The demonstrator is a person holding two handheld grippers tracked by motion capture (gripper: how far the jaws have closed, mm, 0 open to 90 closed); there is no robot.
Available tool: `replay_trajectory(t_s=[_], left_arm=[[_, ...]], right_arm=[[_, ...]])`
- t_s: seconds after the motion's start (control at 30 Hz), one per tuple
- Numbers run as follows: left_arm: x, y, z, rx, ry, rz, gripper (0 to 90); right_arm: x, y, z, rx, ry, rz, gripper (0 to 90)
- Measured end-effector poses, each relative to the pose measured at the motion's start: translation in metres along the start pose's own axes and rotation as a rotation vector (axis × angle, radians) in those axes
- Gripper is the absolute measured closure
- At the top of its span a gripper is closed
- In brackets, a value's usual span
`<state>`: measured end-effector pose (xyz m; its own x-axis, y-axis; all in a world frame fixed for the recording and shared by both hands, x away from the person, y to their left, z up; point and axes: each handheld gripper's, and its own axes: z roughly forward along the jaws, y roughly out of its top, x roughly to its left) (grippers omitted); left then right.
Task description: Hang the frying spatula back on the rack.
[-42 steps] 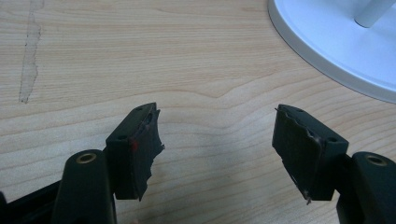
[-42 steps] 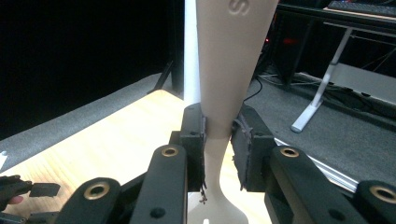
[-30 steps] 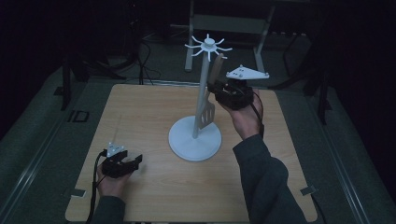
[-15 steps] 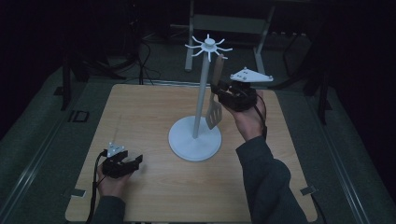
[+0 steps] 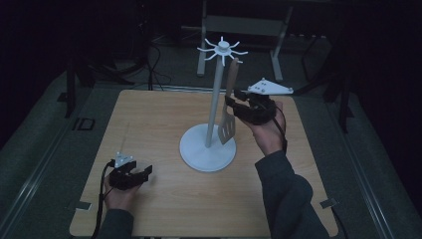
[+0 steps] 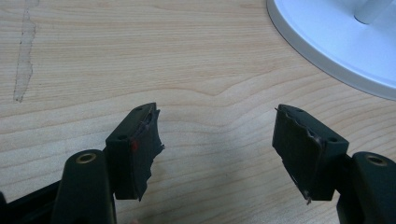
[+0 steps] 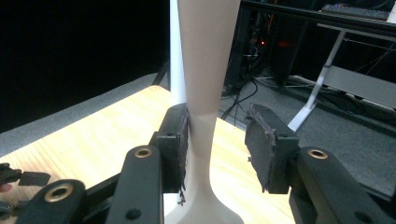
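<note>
Slotted beige spatula [image 5: 229, 119] hangs upright at centre of the high view, just right of the pole of the white hook-topped stand [image 5: 215, 99]; its handle top sits up by the stand's hooks, whether it's actually on a hook can't be told. Slotted blade is low, over the stand's round white base [image 5: 206, 154]. Right gripper [image 5: 234, 105] at centre right of the high view, jaws at the spatula handle. In the right gripper view the handle [image 7: 205, 84] runs up between the jaws: the one at left of frame touches it, the other stands clear with a gap, so the claw is released, not clamped. Left gripper [image 5: 144, 173] at lower left of the high view, resting low on the light wooden table [image 5: 149, 124], well apart from the stand. Left gripper view: jaws spread wide, nothing between them, edge of white base at upper right.
</note>
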<state>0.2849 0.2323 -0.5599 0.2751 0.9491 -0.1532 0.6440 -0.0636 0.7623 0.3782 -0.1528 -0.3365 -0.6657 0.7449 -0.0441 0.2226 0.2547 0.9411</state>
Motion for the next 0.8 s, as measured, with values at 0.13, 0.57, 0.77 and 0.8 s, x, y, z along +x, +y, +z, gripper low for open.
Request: replay_trajectory(t_s=[0.13, 0.57, 0.77, 0.8], left_arm=[[0.000, 0.000, 0.000, -0.001, 0.000, -0.002, 32.1], [0.000, 0.000, 0.000, -0.003, 0.000, -0.002, 32.0], [0.000, 0.000, 0.000, -0.004, 0.001, 0.000, 32.0], [0.000, 0.000, 0.000, -0.004, 0.001, 0.000, 32.0]], right_arm=[[-0.001, -0.003, -0.002, 0.004, 0.001, -0.001, 54.4], [-0.004, -0.015, -0.015, -0.004, -0.015, 0.000, 46.7], [-0.010, -0.024, -0.020, 0.005, -0.026, 0.014, 46.4], [-0.011, -0.026, -0.021, 0.006, -0.029, 0.015, 46.4]])
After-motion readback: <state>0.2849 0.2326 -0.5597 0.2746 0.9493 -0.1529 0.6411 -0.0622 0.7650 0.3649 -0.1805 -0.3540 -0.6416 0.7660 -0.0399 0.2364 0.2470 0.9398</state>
